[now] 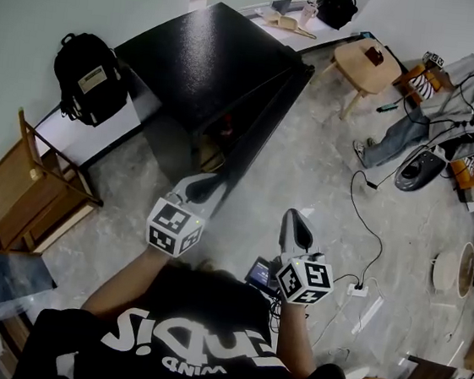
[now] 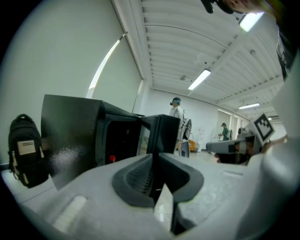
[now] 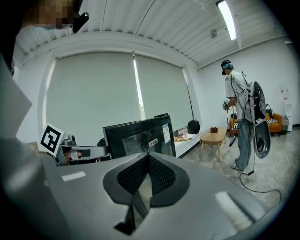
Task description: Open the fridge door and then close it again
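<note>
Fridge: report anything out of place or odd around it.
The black fridge's door stands open, and the inside shows. A cable trails loose across the floor. Nothing looks spilled or broken.

Left claw [image 1: 205,191] beside open fridge door [image 1: 271,112]; right claw [image 1: 298,230] apart.

- Black short-sleeved T-shirt [image 1: 186,340], large white lettering on the front.
- Left gripper [image 1: 209,186] and right gripper [image 1: 295,222]: pale grey moulded shells, dark ribbed pads.
- Marker cubes [image 1: 173,226] at the rear: white faces, black square codes.
</note>
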Motion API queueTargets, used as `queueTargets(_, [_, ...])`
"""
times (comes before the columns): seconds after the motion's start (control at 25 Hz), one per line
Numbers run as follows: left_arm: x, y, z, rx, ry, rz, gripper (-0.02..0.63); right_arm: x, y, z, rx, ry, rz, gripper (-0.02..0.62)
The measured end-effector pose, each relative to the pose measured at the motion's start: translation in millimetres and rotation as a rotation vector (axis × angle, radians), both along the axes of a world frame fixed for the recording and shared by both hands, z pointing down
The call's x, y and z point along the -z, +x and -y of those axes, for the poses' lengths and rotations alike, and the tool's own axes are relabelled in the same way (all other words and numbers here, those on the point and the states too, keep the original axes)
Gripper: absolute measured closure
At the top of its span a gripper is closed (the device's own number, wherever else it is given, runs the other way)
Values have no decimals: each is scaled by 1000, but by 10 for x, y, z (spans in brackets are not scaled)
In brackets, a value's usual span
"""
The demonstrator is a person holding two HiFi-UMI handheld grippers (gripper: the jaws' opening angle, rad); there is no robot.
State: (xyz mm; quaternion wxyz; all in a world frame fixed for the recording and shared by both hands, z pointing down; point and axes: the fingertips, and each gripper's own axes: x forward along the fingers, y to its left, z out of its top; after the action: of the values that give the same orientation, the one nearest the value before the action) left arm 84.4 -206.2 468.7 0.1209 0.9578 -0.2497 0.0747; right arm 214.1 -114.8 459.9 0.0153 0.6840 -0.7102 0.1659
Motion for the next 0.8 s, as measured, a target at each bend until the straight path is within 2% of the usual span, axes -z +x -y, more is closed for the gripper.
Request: queueTargets(0.8, [1, -375, 396, 154, -15, -18, 574, 1, -49, 57, 17, -2, -3, 597])
